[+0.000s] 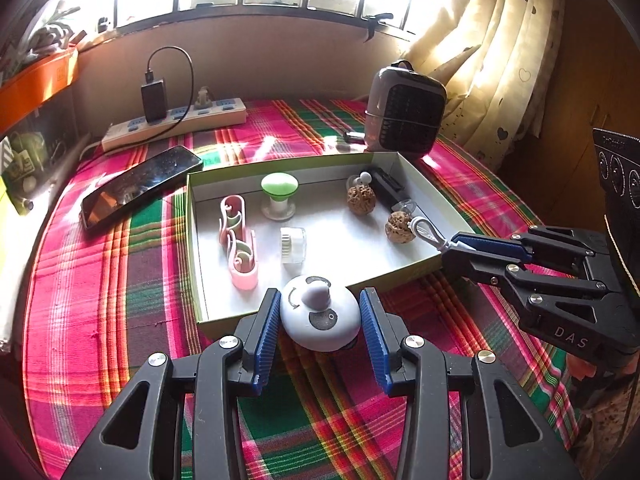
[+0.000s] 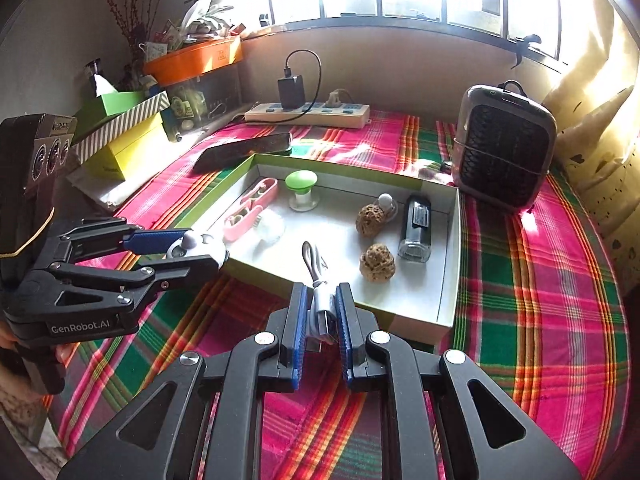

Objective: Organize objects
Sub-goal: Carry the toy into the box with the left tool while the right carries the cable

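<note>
My left gripper (image 1: 320, 320) clamps the round white gadget (image 1: 319, 318) and my right gripper (image 2: 322, 312) pinches the white cable (image 2: 319, 292), both at the tray's (image 1: 400, 278) near rim; either may snag it.

walnuts (image 1: 361, 199): 2 were there
pink hooks (image 1: 236, 240): 2
green knob (image 1: 279, 196): 1
white cable (image 2: 318, 284): 1
round white gadget (image 1: 319, 318): 1
phone (image 1: 136, 188): 1
power strip (image 1: 176, 122): 1
tray (image 1: 400, 270): 1

Both fisheye cameras are looking forward and down along their own claws, toward the sunlit window. The left wrist view is sitting close at the near edge of the shallow green-rimmed cardboard tray (image 1: 416, 258); the right wrist view is facing it from the near right corner. Both are sharing the tray (image 2: 448, 280), the plaid-clothed surface (image 1: 100, 280) and each other's claw.
</note>
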`<state>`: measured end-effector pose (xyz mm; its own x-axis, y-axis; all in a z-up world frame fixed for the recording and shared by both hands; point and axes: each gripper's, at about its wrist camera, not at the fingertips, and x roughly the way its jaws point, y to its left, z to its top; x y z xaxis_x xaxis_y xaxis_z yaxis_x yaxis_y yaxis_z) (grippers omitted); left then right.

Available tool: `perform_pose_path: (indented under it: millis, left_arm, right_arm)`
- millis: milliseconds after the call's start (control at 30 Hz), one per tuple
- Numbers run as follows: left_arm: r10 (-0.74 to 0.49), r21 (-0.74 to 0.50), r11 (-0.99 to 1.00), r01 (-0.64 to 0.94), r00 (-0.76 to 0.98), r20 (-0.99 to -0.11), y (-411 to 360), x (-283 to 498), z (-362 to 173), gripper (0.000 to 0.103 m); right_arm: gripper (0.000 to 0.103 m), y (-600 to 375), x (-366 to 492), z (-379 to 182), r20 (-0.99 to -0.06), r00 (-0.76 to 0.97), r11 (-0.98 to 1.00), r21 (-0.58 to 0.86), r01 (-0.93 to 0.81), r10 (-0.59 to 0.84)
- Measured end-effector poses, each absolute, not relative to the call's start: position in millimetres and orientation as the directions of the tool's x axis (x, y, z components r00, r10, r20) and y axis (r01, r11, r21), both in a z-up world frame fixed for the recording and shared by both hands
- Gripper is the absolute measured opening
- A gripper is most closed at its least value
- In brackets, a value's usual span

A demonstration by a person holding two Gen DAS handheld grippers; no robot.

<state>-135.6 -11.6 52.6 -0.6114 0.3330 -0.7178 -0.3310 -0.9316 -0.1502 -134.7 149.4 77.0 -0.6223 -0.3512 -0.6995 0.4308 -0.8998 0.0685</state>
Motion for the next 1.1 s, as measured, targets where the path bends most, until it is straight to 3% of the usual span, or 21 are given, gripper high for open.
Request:
perform_pose_path:
  millis: [1100]
  left_arm:
    - [0.316,-0.170,-0.941,-0.294,-0.576,-0.754,-9,-183,31,0.039]
  right_arm:
    - [0.015,120,-225,47,-0.767,-0.548,-0.897,0.080,0.434,-0.334]
